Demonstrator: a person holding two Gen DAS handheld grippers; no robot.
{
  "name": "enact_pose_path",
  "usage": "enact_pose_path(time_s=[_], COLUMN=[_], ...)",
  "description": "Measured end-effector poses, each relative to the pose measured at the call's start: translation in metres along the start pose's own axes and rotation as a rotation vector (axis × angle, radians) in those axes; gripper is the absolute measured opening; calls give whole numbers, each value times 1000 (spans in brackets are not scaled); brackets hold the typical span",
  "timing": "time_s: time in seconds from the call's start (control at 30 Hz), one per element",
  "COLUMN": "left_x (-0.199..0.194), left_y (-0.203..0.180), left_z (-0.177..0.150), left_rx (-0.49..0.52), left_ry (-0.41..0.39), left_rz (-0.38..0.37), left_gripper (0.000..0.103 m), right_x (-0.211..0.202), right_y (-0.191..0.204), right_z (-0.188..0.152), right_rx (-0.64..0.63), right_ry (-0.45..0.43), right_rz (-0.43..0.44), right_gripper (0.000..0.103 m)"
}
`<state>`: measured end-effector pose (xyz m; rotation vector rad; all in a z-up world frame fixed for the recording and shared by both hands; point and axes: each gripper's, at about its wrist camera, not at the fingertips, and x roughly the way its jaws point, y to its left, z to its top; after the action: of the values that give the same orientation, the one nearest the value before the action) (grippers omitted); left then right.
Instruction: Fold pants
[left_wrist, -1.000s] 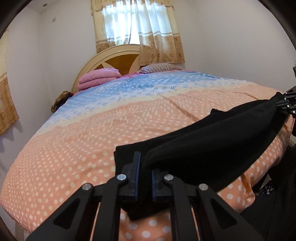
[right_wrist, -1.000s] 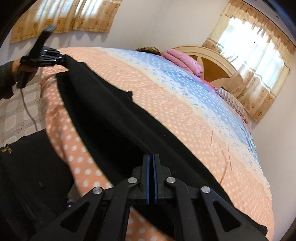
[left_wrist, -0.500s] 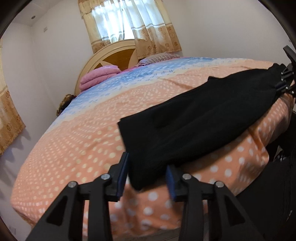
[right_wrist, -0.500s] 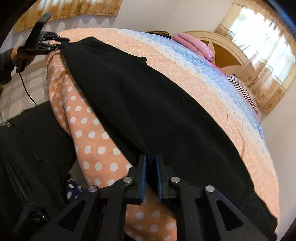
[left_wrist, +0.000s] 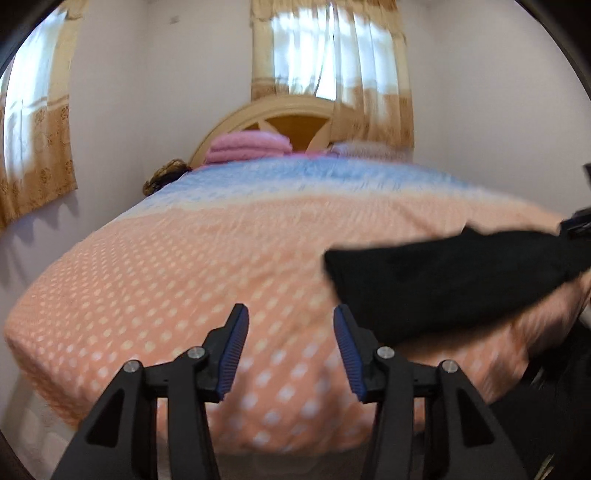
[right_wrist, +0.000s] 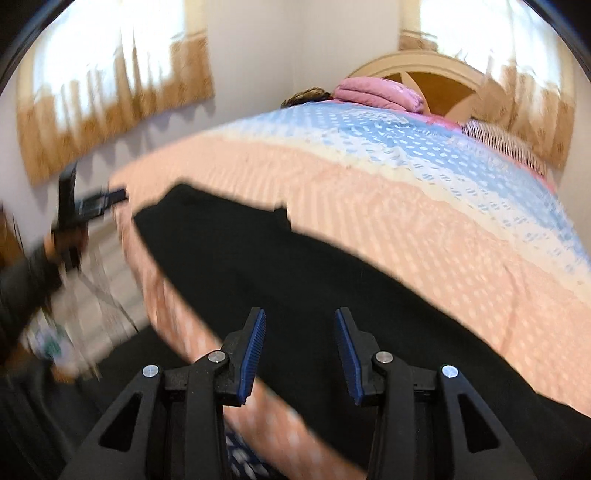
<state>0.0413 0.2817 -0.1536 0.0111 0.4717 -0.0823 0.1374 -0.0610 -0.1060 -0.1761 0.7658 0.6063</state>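
The black pants (left_wrist: 443, 277) lie flat along the near edge of the bed (left_wrist: 184, 266), which has a peach polka-dot cover. In the right wrist view the pants (right_wrist: 314, 280) stretch from lower right to upper left across the bed edge. My left gripper (left_wrist: 290, 321) is open and empty, left of the pants' end. My right gripper (right_wrist: 299, 325) is open and empty, just above the pants. The left gripper also shows in the right wrist view (right_wrist: 88, 203), off the pants' far end.
A folded pink blanket (left_wrist: 247, 147) and a pillow (left_wrist: 365, 149) lie at the wooden headboard (left_wrist: 295, 122). Curtained windows are behind the bed and on the left wall. The floor and my dark clothing (right_wrist: 44, 406) are below the bed edge.
Both grippers have let go of the pants and opened wide. The pants now rest on the bed. The left gripper has swung left, away from the pants' end.
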Motion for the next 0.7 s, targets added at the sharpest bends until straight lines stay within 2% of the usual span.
enact_pose_path(time_s=[0.17, 0.27, 0.4, 0.5, 0.63, 0.7], left_x=[29, 55, 90, 106, 103, 105], left_y=[-37, -56, -56, -47, -38, -37], left_z=[30, 41, 36, 26, 28, 29], left_rx=[-18, 6, 33, 33, 5, 7], left_ry=[-15, 21, 107, 171, 176, 181], left_rz=[-105, -110, -74, -44, -41, -31], left_gripper=[52, 55, 55, 57, 70, 71], right_x=[57, 102, 157, 187, 177, 175], right_y=[-5, -9, -20, -21, -14, -19], right_z=[51, 75, 86, 85, 95, 99], right_rx=[163, 256, 387, 442, 408, 417], right_ry=[26, 68, 159, 227, 155, 130], right_rz=[105, 163, 248, 313, 268, 252], right_gripper=[41, 41, 40, 6, 4, 4])
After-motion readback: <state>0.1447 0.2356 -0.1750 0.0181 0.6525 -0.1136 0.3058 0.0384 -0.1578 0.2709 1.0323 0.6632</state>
